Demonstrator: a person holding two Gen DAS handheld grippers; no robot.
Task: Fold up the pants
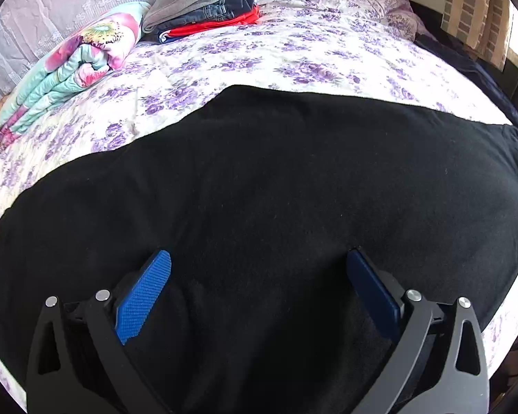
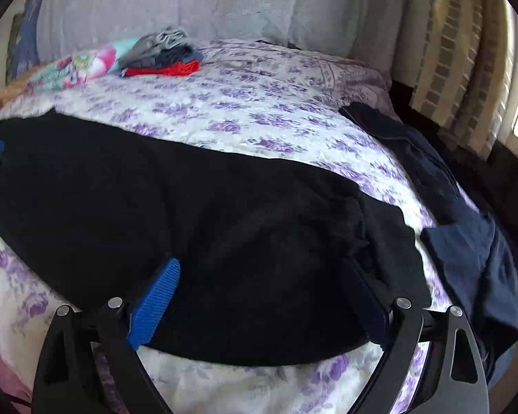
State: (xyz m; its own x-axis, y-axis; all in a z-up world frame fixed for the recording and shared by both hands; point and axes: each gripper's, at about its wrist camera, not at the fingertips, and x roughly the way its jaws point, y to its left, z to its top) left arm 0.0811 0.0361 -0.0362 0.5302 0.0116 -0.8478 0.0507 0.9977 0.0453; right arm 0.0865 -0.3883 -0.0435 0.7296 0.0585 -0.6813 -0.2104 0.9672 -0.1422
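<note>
The pants (image 1: 259, 189) are looking like matt black fleecy cloth; the bed (image 1: 293, 55) is wearing smooth floral cotton; ribbed blue rubbery pads (image 1: 145, 293) are lining matt black jaws.

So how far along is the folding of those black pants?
Early to midway. The black pants lie spread flat on the floral bedspread, seemingly folded leg over leg. Both tongs, left and right, hang open over them, gripping nothing. Still left: folding them shorter and probably adding them to the folded clothes stack. A navy garment waits at the edge.
</note>
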